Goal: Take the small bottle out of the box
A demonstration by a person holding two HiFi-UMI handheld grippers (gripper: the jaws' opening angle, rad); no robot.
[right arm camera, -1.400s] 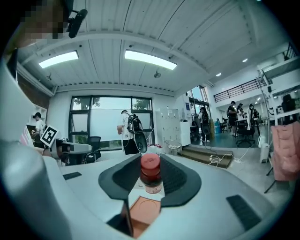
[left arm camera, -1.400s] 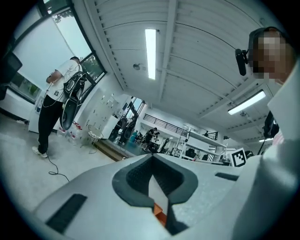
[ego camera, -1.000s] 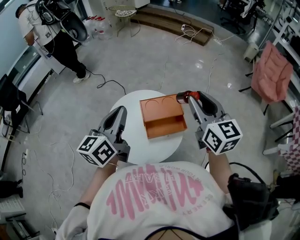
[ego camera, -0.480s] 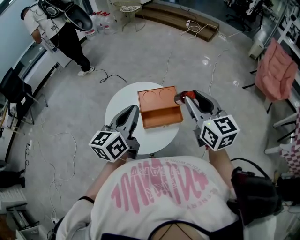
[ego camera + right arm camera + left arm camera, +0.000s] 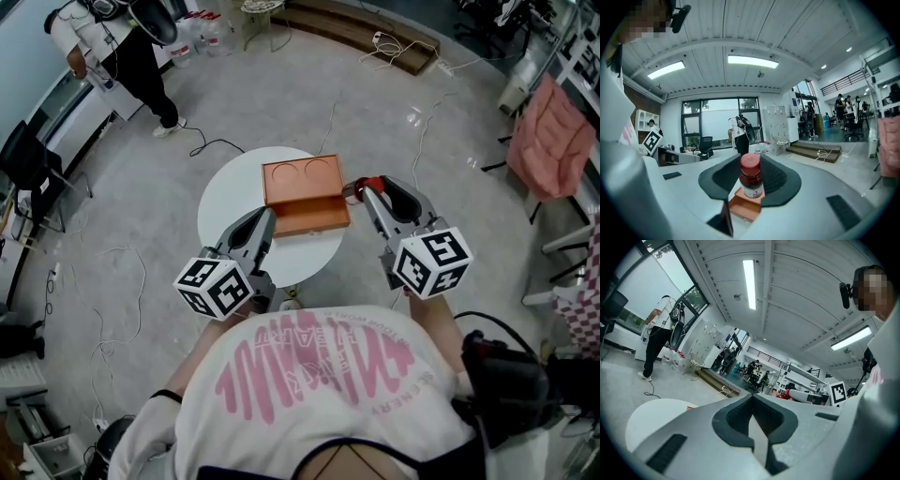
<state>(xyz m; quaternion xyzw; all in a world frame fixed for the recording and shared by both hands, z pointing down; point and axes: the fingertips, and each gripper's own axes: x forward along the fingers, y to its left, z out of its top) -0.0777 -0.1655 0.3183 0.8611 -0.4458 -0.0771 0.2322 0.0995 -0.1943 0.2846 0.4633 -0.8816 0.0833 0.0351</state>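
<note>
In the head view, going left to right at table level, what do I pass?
left gripper → orange rectangular box → small dark bottle with a red cap, held in the right gripper → pink cloth draped over a stand

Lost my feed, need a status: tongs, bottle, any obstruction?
Left tongs shut, empty, over table near edge. Right tongs shut on small bottle, upright, just right of box. Nothing in the way.

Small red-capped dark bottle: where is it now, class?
Head view, right of centre: the red-capped bottle sits clamped in the right claw, at the orange rectangular box's right edge.
</note>
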